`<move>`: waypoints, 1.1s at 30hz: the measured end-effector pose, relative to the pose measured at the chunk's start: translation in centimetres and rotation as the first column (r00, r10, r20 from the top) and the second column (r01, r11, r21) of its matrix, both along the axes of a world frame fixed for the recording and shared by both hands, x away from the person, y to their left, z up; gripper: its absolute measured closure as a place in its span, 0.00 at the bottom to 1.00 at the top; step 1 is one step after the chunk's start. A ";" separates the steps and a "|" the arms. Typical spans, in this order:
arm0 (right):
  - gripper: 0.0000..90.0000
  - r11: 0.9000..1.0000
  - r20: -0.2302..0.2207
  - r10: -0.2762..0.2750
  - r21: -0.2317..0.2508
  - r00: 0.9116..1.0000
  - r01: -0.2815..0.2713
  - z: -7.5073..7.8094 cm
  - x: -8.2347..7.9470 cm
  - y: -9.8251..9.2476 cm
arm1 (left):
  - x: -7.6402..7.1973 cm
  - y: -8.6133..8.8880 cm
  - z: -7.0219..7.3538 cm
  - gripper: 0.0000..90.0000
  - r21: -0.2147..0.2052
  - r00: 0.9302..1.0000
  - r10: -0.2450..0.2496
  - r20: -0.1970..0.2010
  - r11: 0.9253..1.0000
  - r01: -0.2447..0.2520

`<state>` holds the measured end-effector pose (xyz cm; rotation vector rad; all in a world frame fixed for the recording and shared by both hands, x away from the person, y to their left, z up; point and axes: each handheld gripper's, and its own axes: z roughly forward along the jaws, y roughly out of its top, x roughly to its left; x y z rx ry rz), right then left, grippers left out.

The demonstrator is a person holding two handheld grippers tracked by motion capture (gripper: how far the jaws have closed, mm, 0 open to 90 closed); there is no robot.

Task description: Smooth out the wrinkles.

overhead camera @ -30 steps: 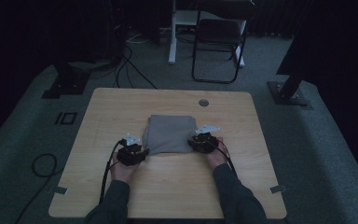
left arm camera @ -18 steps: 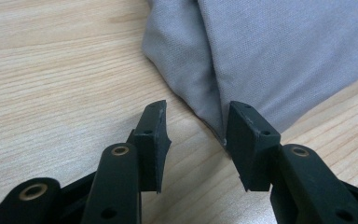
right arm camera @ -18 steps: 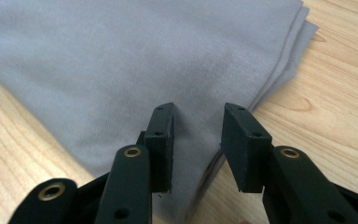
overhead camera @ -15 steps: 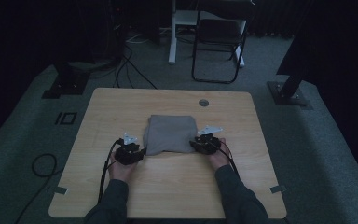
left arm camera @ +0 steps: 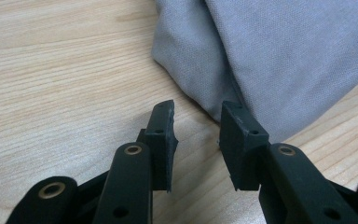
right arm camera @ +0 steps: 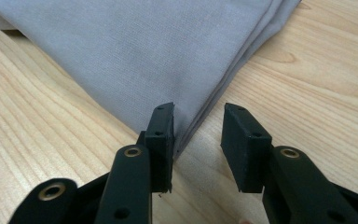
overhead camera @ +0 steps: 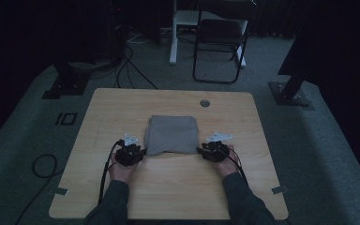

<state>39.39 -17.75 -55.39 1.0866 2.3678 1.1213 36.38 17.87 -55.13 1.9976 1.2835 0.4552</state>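
A folded grey cloth (overhead camera: 172,135) is lying flat near the middle of the wooden table (overhead camera: 168,187). The left gripper (left arm camera: 196,126) is sitting at its near left corner, jaws apart and just closing in, nothing pinched yet. The right gripper (right arm camera: 198,125) is standing open at the near right corner, 1 jaw beside the cloth's edge.

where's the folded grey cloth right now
In the high view the folded grey cloth lies flat near the middle of the wooden table, with the left gripper at its near left corner and the right gripper at its near right corner.
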 end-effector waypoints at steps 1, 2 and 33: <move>0.72 1.000 -0.004 -0.001 0.004 1.000 0.001 0.0 0.0 -0.1 | 0.0 0.1 0.0 0.74 0.000 1.000 -0.001 -0.001 1.000 0.001; 0.72 1.000 -0.007 -0.004 0.012 1.000 0.004 0.0 -0.1 -0.1 | -0.1 0.1 0.0 0.74 -0.007 1.000 0.003 0.000 1.000 -0.003; 0.56 0.988 -0.007 -0.156 0.013 0.988 0.156 -0.2 0.1 -4.7 | 0.0 3.7 -0.4 0.58 -0.006 0.997 0.073 0.040 0.997 -0.073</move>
